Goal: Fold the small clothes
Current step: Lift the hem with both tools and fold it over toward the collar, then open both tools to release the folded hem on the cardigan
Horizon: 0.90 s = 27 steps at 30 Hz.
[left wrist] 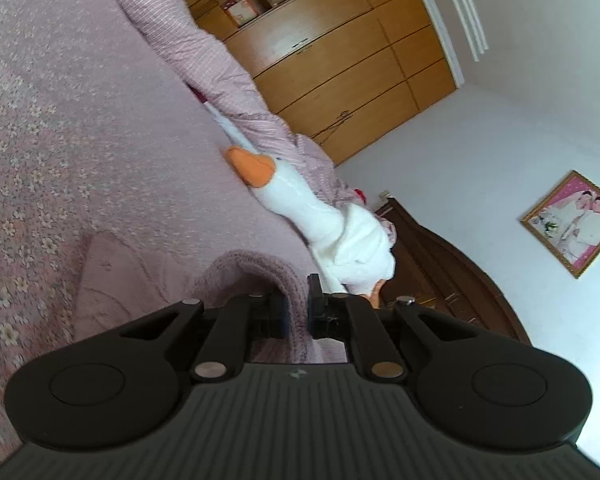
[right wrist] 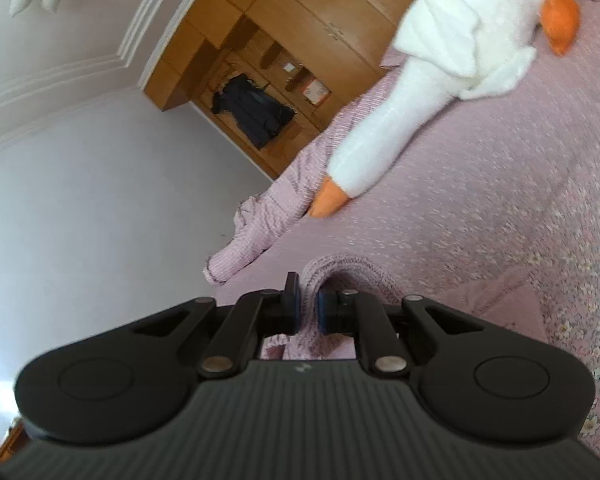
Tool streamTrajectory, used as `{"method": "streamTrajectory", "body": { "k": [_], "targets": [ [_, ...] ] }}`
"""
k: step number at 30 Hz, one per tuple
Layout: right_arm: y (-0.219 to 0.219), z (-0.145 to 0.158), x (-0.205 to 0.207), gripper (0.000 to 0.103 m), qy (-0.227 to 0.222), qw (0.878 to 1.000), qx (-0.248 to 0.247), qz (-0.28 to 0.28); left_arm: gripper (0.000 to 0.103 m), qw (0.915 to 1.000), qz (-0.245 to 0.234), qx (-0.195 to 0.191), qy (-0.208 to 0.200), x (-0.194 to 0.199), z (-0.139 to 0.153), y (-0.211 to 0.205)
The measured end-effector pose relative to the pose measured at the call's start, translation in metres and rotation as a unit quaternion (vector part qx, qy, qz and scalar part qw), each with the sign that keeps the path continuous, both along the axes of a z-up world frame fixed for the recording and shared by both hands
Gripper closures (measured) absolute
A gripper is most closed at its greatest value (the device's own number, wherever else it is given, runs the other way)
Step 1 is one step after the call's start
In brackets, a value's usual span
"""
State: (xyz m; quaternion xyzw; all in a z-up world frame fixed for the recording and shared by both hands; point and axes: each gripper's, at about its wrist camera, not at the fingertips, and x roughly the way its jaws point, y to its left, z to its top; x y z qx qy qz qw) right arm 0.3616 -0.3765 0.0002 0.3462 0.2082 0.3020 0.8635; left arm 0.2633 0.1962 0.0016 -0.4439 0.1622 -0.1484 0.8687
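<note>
From the left wrist view, the left gripper (left wrist: pixel 296 304) has its fingers pinched on a ribbed edge of the pink knit garment (left wrist: pixel 256 276), which arches up between the pads and falls back under the gripper. To the left of the fingers the rest of the garment lies on the flowered pink bedspread (left wrist: pixel 60 120), with wide bare cover beyond it. Just ahead and to the right of the fingers lies a white plush goose (left wrist: pixel 320 216), near the bed's far edge, against a striped pink quilt (left wrist: pixel 204 60).

From the right wrist view, the right gripper (right wrist: pixel 308 306) is likewise clamped on a ribbed edge of the knit garment (right wrist: pixel 340 272). Ahead of the fingers is open bedspread (right wrist: pixel 480 200); the goose (right wrist: pixel 420 92) lies well ahead.
</note>
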Motion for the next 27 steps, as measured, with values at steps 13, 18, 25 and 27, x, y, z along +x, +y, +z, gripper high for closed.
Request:
{"method": "streamTrajectory", "body": {
  "k": [13,18,25,27],
  "targets": [
    [-0.009,-0.047,0.003,0.042,0.067,0.996,-0.029,-0.047,0.093,0.9955,0.025,0.052,0.075,0.037,-0.043,0.004],
    [-0.011,-0.039,-0.013,0.024,0.051,0.997,-0.027,-0.047,0.087,0.9958,0.041,0.051,0.064,0.015,-0.041,0.006],
    [0.001,-0.029,-0.033,0.024,0.043,0.997,-0.066,-0.025,0.079,0.9900,0.068,0.111,0.054,-0.025,-0.026,-0.002],
    [0.007,-0.024,-0.039,0.024,0.036,0.996,-0.075,-0.013,0.079,0.9889,0.051,0.132,0.046,-0.032,-0.018,-0.012]
  ]
}}
